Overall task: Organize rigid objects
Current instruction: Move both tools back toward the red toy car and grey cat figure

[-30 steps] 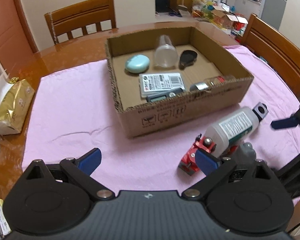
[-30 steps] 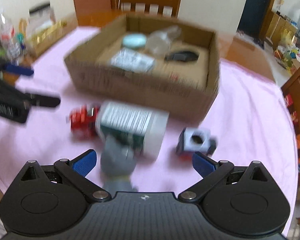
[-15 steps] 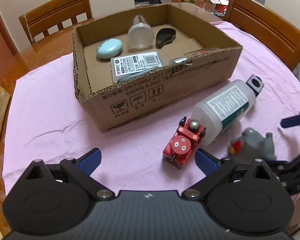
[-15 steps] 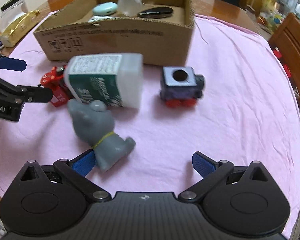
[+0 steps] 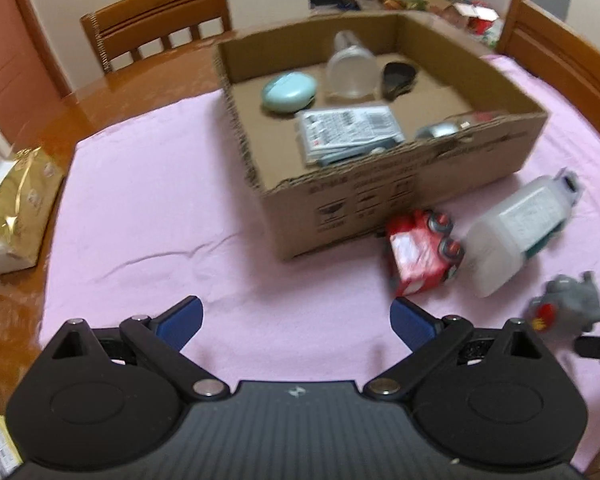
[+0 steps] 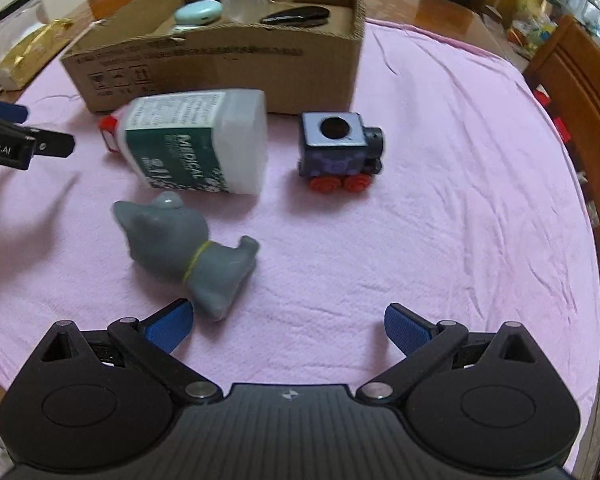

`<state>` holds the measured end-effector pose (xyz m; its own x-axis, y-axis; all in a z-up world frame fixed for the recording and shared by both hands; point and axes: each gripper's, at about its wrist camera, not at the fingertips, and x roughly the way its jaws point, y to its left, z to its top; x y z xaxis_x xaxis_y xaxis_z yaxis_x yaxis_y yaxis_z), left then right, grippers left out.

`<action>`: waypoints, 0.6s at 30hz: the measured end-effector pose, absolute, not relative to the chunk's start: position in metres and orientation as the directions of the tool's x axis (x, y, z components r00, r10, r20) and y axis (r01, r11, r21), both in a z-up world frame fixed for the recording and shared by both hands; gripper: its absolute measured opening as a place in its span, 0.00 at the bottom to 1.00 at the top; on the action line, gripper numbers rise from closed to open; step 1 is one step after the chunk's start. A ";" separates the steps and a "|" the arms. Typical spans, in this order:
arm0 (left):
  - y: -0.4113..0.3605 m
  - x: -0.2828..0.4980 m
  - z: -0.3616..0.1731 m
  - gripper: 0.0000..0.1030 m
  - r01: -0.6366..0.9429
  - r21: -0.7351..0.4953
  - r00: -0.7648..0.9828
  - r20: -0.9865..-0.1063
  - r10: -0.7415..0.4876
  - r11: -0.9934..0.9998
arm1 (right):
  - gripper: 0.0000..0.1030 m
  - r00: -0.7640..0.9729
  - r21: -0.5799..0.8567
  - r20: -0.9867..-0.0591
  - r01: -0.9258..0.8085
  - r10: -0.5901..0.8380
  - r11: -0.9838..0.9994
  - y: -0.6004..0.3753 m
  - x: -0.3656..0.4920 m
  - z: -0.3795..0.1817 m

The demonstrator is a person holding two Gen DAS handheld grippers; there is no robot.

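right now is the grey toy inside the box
No, the grey toy lies on its side on the pink cloth, outside the box and nearer the right gripper.

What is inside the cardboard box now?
Inside the cardboard box lie a mint oval case, a clear plastic cup on its side, a black oval item, a printed packet and a silver-capped item, partly hidden by the front wall.
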<state>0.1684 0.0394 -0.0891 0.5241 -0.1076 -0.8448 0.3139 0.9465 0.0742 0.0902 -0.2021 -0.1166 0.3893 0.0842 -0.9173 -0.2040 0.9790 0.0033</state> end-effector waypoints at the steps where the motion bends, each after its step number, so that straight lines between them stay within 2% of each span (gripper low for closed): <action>1: 0.037 0.167 -0.088 0.97 0.324 0.060 0.529 -0.839 -0.128 0.944 | 1.00 0.390 0.010 -0.916 -0.210 0.093 0.978 -0.200 0.091 -0.116; 6: 0.015 0.166 -0.097 0.97 0.388 0.020 0.536 -0.818 -0.208 0.922 | 1.00 0.397 0.035 -0.909 -0.232 0.127 0.972 -0.195 0.090 -0.114; 18: -0.009 0.176 -0.119 0.96 0.379 0.017 0.551 -0.807 -0.211 0.925 | 1.00 0.435 0.044 -0.887 -0.256 0.155 0.966 -0.174 0.106 -0.118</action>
